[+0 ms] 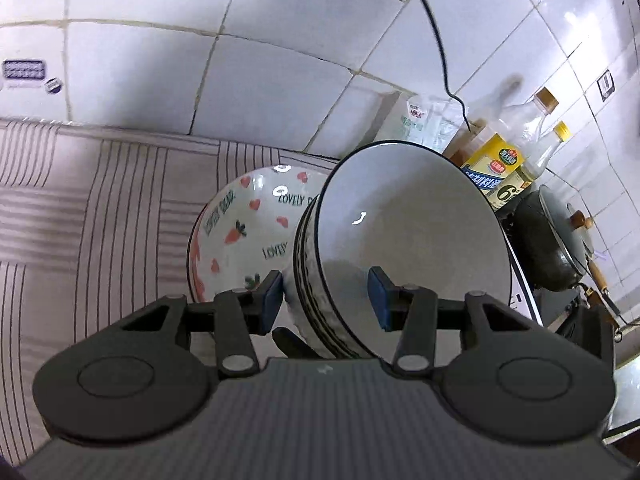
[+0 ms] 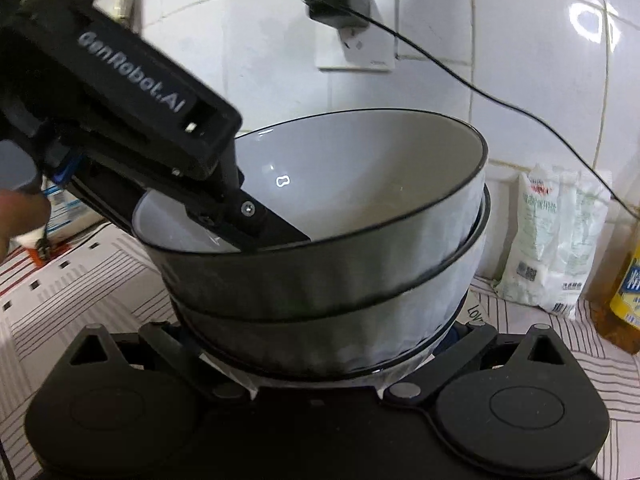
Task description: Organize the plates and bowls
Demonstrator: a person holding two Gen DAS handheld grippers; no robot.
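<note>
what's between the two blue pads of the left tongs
The wall of the black-rimmed bowl stack, one pad outside, the other inside, seen in the left wrist view.

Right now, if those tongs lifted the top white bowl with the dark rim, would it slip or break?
The top bowl looks glazed and glossy, so it may slip. It is probably rigid ceramic, likely to chip if dropped. It sits tilted in the bowl beneath, so it could rock. The left tongs straddle its rim, one finger inside.
</note>
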